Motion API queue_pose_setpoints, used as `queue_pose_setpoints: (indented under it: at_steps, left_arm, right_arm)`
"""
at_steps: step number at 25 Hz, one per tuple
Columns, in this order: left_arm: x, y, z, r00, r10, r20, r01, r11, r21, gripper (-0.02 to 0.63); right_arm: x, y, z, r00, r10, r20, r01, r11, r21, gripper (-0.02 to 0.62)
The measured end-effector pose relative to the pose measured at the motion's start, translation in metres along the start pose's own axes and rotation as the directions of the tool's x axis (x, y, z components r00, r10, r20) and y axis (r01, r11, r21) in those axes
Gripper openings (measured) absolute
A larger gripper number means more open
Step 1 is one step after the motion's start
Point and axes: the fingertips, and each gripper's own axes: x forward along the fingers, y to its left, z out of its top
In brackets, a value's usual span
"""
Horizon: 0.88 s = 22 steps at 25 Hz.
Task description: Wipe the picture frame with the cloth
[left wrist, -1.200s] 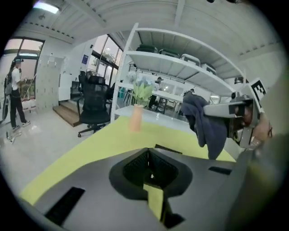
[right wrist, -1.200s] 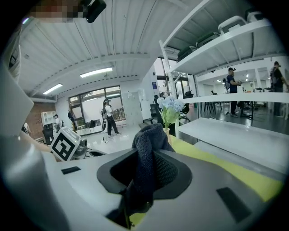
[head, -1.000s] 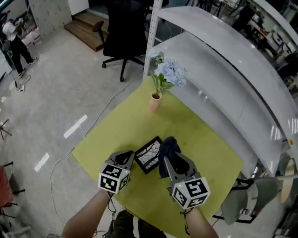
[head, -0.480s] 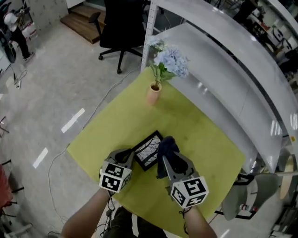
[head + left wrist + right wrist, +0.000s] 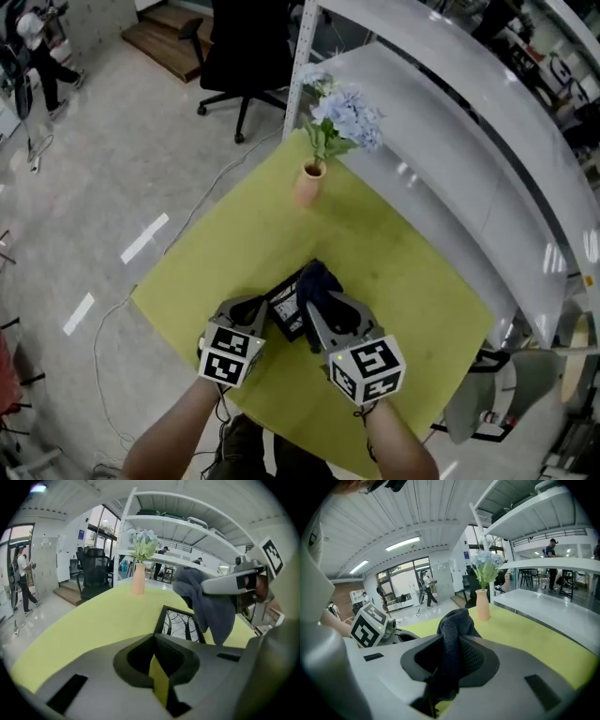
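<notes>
A black picture frame (image 5: 284, 302) with a tree print lies flat on the yellow-green table (image 5: 394, 272), largely covered in the head view. My right gripper (image 5: 316, 296) is shut on a dark blue cloth (image 5: 315, 279) and holds it over the frame. In the left gripper view the cloth (image 5: 212, 605) hangs onto the frame's (image 5: 179, 625) right side. In the right gripper view the cloth (image 5: 454, 634) bunches between the jaws of the right gripper (image 5: 450, 651). My left gripper (image 5: 259, 307) rests at the frame's left corner. Its jaws (image 5: 157, 644) are shut with only a sliver of table showing.
A peach vase with pale blue flowers (image 5: 309, 183) stands near the table's far corner. A white shelf unit (image 5: 450, 141) runs along the table's right side. A black office chair (image 5: 239, 56) stands beyond the table and a grey chair (image 5: 487, 403) at the right. Cables cross the floor at the left.
My right gripper has carried the cloth left and slightly nearer, so it now covers most of the frame. The left gripper has stayed at the frame's left corner.
</notes>
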Motion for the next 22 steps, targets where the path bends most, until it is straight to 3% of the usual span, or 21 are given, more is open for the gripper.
queue_pose_setpoints:
  at_steps: [4,10,22]
  left_arm:
    - [0.001,0.0,0.0,1.0,-0.004,-0.002,0.004,1.0,-0.003,0.008]
    - [0.0,-0.001,0.0,1.0,-0.006,-0.001,0.006,1.0,-0.003,0.006]
    - [0.0,-0.001,0.0,1.0,-0.001,0.002,0.001,1.0,0.003,0.006]
  right_arm:
    - [0.03,0.017,-0.008,0.994,0.097,-0.051,-0.097,0.995,0.005,0.094]
    - [0.057,0.037,-0.031,0.976,0.136,-0.17,-0.15,0.986,-0.076,0.092]
    - [0.079,0.02,-0.055,0.946,0.035,-0.324,-0.108,0.971,-0.212,0.091]
